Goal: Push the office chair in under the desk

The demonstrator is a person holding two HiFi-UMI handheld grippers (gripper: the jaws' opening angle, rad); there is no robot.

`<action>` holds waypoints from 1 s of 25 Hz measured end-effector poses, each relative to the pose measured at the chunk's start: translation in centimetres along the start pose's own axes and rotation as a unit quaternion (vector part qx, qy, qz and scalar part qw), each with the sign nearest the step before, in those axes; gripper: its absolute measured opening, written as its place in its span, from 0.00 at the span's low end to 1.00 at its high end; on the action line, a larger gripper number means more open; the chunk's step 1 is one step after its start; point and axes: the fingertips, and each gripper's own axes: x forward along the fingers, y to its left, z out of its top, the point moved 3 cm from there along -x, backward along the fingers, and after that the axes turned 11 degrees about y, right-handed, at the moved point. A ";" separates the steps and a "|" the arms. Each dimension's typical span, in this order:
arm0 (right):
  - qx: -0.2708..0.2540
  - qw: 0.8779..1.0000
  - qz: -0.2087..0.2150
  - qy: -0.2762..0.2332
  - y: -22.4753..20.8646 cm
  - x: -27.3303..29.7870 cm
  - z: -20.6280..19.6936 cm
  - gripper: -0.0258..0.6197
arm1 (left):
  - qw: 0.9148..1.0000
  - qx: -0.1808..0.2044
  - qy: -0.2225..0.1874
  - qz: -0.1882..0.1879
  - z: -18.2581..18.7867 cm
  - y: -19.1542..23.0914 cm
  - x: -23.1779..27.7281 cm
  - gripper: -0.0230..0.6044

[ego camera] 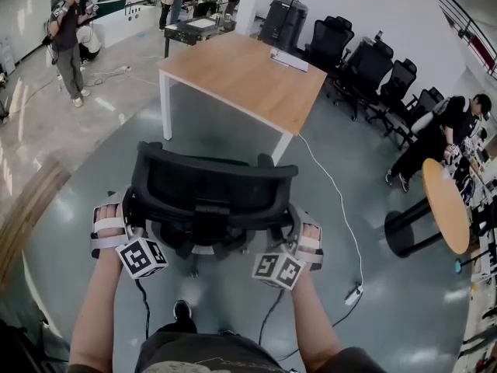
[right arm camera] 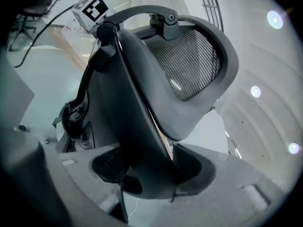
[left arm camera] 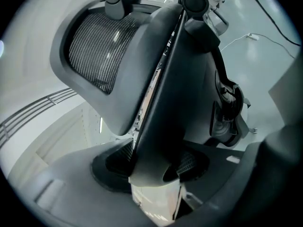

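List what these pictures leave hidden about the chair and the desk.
The chair: seat and wheels, head view, mostly behind its own backrest.
The desk: far legs, head view, under the tabletop.
The flat thing on the desk: head view, too small to name.

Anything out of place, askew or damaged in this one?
Nothing damaged or spilled. One oddity: a white cable trails loose across the floor from the desk's near corner to a power strip, just right of the office chair.
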 end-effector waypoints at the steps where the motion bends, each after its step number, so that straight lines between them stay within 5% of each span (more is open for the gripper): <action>1: 0.001 1.000 -0.002 0.004 0.0 0.5 0.2 0.42 | 1.000 0.002 -0.004 -0.002 0.2 0.1 0.8 0.44; 25: 0.017 0.999 -0.024 0.034 -3.6 14.1 5.5 0.43 | 0.999 0.012 -0.042 -0.001 6.0 5.0 16.5 0.44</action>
